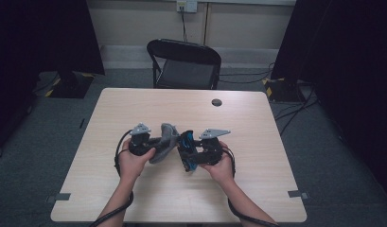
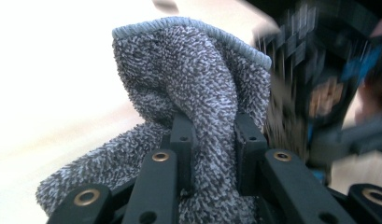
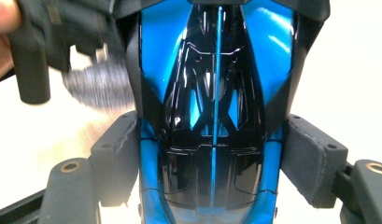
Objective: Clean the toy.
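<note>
Left gripper [image 2: 212, 140]: pinched tight on a bunched fold of grey terry cloth [image 2: 188, 79], fabric squeezed between the fingers [image 2: 181, 140] and spilling past both sides, hemmed edge arching just above the fingertips. Gathered that way, probably, to make a firm wad for wiping rather than a loose flap.

Right gripper [image 3: 212, 154]: clamped partway, padded fingers [image 3: 307, 154] pressed on both flanks of a glossy blue-and-black toy car [image 3: 212, 93], nose or tail (cannot tell which) pointing away beyond the fingertips. Held off the table, seemingly to present the shiny body to the cloth.

Farther out, in the high view: left gripper [image 1: 146, 142] and right gripper [image 1: 200, 149] facing each other, cloth [image 1: 166, 139] just beside or touching the car [image 1: 186, 151], exact contact unclear. Both over the near middle of the pale wooden table [image 1: 134, 189]. Beyond the far edge, a black folding chair [image 1: 184, 64].
</note>
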`<act>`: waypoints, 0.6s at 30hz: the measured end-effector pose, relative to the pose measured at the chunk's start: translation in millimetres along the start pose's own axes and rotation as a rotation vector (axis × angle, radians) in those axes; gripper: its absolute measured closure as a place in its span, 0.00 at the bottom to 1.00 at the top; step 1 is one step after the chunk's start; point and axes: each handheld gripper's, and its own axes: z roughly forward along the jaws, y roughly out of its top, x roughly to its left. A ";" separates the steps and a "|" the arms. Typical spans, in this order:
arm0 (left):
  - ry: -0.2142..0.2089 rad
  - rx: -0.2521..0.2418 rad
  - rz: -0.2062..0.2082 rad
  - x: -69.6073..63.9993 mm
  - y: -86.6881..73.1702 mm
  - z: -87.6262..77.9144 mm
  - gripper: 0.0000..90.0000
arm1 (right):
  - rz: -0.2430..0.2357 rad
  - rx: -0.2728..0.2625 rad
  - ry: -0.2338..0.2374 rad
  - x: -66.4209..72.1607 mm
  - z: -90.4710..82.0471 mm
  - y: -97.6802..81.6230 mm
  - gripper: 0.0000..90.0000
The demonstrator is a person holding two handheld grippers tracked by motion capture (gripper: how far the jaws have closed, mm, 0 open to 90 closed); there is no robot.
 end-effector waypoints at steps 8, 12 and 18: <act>-0.059 0.101 0.039 -13.7 -10.7 23.7 0.82 | 0.004 -0.008 0.001 0.7 0.6 0.0 0.30; -0.095 0.191 0.070 -22.3 -26.2 37.3 0.82 | 0.003 -0.004 -0.008 1.4 0.2 1.0 0.30; -0.126 0.271 0.135 -32.9 -45.4 40.5 0.82 | 0.015 0.001 -0.015 -0.4 1.2 0.8 0.30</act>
